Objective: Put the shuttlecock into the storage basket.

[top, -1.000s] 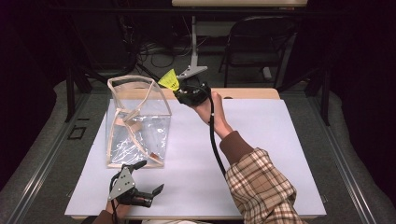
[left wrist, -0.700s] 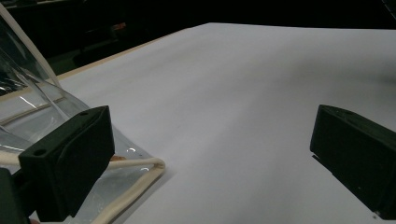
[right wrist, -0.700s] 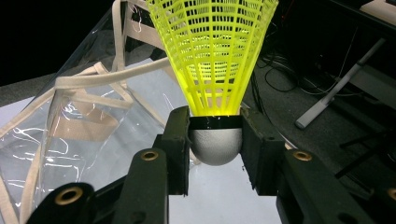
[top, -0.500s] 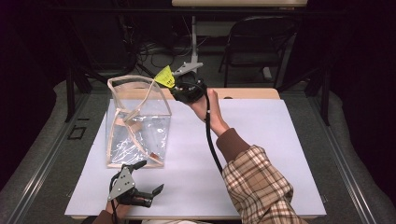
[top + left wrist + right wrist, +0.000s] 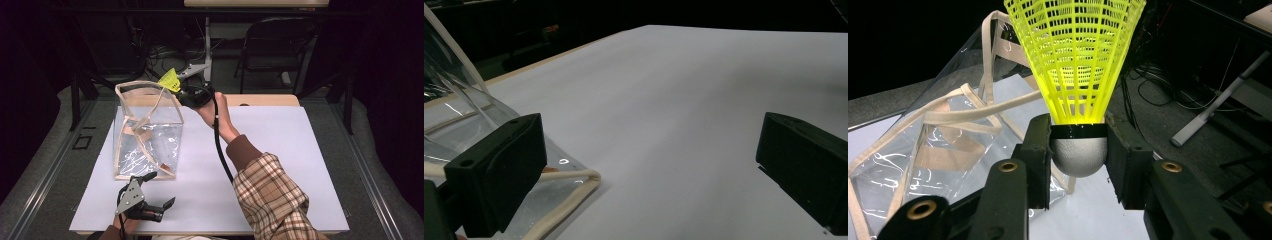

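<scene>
A yellow plastic shuttlecock with a white cork base is pinched by its base in my right gripper, skirt pointing away from the jaws. It hangs beside the far right corner of the rim of a clear plastic bag with beige trim, which stands open on the white sheet. In the right gripper view the bag lies just left of the shuttlecock. My left gripper rests open near the table's front edge, its jaws wide, with the bag's bottom corner by its left jaw.
A black folding chair and a tangle of cables sit on the floor behind the table. A grey metal leg rises behind the bag. The person's plaid sleeve crosses the sheet's right half.
My right gripper has carried the shuttlecock a little to the left and farther back, closer to the bag's top rim. The left gripper has stayed put.
</scene>
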A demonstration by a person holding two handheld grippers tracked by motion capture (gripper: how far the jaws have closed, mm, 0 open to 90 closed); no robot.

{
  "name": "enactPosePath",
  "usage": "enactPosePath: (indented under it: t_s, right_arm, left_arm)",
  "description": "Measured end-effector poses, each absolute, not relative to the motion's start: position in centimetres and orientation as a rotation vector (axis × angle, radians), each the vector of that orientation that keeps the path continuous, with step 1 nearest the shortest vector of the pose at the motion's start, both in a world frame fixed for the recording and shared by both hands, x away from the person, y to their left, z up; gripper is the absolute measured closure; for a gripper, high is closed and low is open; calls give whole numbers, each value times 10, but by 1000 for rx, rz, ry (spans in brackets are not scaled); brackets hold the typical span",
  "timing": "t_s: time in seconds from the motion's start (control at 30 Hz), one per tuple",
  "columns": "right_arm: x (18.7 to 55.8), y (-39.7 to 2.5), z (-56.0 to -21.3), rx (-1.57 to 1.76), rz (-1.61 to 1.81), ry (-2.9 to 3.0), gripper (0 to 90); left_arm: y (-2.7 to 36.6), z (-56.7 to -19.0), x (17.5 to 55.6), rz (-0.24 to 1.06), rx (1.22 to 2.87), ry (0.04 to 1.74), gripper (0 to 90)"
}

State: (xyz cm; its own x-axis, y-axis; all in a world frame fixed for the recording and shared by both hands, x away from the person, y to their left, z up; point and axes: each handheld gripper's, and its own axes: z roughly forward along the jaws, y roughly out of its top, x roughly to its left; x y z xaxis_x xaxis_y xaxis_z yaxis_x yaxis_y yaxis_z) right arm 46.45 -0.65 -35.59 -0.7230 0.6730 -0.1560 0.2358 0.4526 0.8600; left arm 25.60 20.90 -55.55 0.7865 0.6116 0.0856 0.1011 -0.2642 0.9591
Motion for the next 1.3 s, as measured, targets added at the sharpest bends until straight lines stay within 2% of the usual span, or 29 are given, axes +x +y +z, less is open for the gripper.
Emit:
enactPosePath:
  t_s: [1.3]
  right_arm:
    - [486,26,-359,762,1228,2267,649]
  left_arm:
    - [210,-555,256,529,1788,555,0]
